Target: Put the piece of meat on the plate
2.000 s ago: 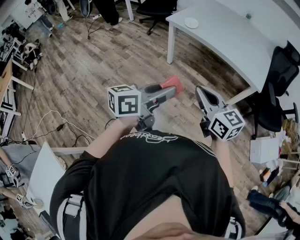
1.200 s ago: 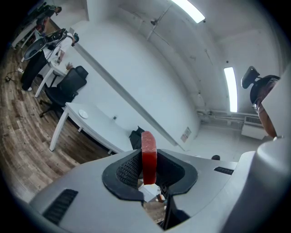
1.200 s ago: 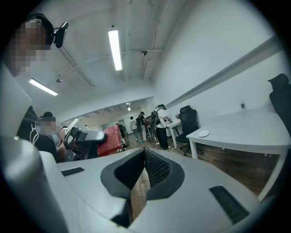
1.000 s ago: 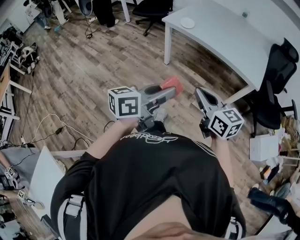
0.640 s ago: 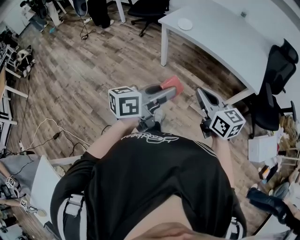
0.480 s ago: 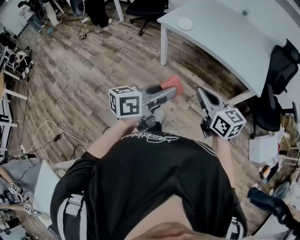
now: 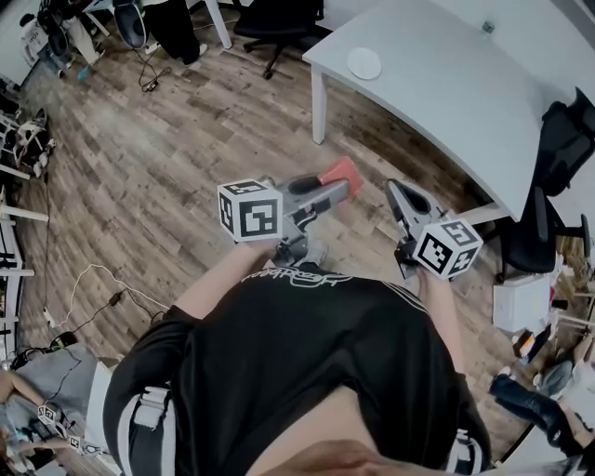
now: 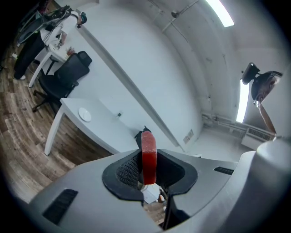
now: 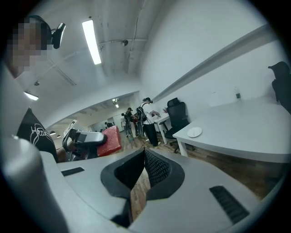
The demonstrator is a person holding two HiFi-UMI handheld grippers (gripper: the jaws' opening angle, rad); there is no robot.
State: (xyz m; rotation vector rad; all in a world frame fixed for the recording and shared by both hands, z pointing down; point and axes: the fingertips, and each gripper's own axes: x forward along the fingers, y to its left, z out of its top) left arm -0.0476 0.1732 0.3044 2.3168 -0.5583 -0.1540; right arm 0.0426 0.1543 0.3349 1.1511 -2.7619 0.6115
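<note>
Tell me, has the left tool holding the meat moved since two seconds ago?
Yes. The left tool with the meat is nearer the white table and its plate.

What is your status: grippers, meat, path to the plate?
Left gripper shut on the meat; right gripper shut, empty. Plate on the white table ahead, meat not there yet. Only wood floor between.

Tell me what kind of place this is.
Probably an open office or lab workspace: a long white desk with a plate on it, a black swivel chair, wood-look flooring and loose cables lying on it.
</note>
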